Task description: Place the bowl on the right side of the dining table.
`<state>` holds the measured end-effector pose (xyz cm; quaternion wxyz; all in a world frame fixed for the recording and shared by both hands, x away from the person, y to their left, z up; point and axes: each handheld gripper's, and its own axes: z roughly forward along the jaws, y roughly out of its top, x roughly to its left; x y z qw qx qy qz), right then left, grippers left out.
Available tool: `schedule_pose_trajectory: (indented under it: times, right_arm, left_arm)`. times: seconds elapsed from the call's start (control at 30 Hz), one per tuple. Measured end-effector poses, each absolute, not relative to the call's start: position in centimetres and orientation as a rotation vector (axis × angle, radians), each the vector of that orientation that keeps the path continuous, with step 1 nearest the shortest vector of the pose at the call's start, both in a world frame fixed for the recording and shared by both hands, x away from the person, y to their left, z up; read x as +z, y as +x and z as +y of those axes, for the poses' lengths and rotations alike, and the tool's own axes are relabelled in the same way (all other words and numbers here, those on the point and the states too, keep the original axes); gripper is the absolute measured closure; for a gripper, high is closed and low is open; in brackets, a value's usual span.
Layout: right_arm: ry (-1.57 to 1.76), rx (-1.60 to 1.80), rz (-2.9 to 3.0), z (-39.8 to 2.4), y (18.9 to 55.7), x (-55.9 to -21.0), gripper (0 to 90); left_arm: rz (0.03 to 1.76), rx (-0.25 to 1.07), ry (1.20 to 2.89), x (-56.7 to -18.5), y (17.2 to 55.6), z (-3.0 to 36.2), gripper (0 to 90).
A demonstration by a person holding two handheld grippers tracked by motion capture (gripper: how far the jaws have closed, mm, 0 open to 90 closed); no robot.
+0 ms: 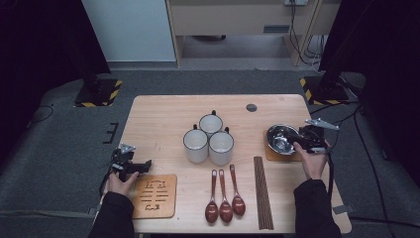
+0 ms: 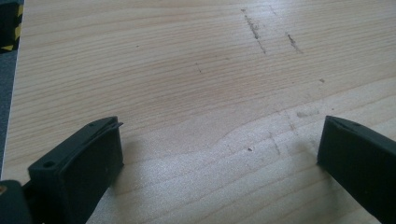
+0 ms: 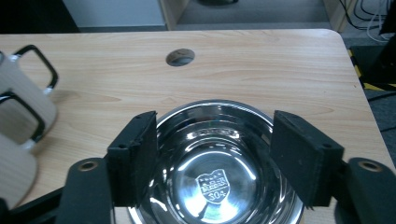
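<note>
A shiny steel bowl [image 1: 281, 139] sits on a small wooden mat [image 1: 270, 154] at the table's right side. My right gripper [image 1: 299, 141] hovers at the bowl's right rim. In the right gripper view its jaws stand apart above the bowl [image 3: 215, 182], one on each side, with neither pad pressing on the rim; the right gripper [image 3: 215, 154] is open. My left gripper [image 1: 146, 166] rests low at the table's left edge. Its jaws are wide apart over bare wood, so the left gripper [image 2: 219, 154] is open and holds nothing.
Three white mugs [image 1: 210, 139] cluster mid-table, and two of them show at the left in the right gripper view [image 3: 18, 107]. Three brown spoons [image 1: 225, 198] and a bundle of chopsticks [image 1: 262, 193] lie near the front. A carved wooden mat [image 1: 154, 196] lies front left.
</note>
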<state>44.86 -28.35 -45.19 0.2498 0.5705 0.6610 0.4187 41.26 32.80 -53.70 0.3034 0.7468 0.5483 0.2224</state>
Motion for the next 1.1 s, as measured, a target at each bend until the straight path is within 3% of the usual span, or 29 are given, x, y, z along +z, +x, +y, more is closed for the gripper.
schedule_pose_trajectory:
  times: [0.2,0.43,0.7,0.9,1.1]
  right_arm:
    - [1.542,1.241,1.842,-28.7,43.9,-44.6,29.3]
    - [1.528,1.23,1.906,-28.2,42.7,-44.0,12.2]
    - [1.512,1.207,1.945,-27.1,41.3,-43.4,1.9]
    - [1.463,1.179,1.987,-25.7,40.6,-43.0,4.4]
    - [1.425,1.205,1.978,-24.5,39.0,-42.9,13.5]
  left_arm:
    - [1.453,0.589,1.979,-53.7,41.3,32.8,0.0]
    - [1.453,0.589,1.979,-53.7,41.3,32.8,0.0]
    - [1.453,0.589,1.979,-53.7,41.3,32.8,0.0]
    - [1.453,0.588,1.979,-53.7,41.3,32.8,0.0]
    - [1.449,0.587,1.981,-53.7,41.3,32.9,0.0]
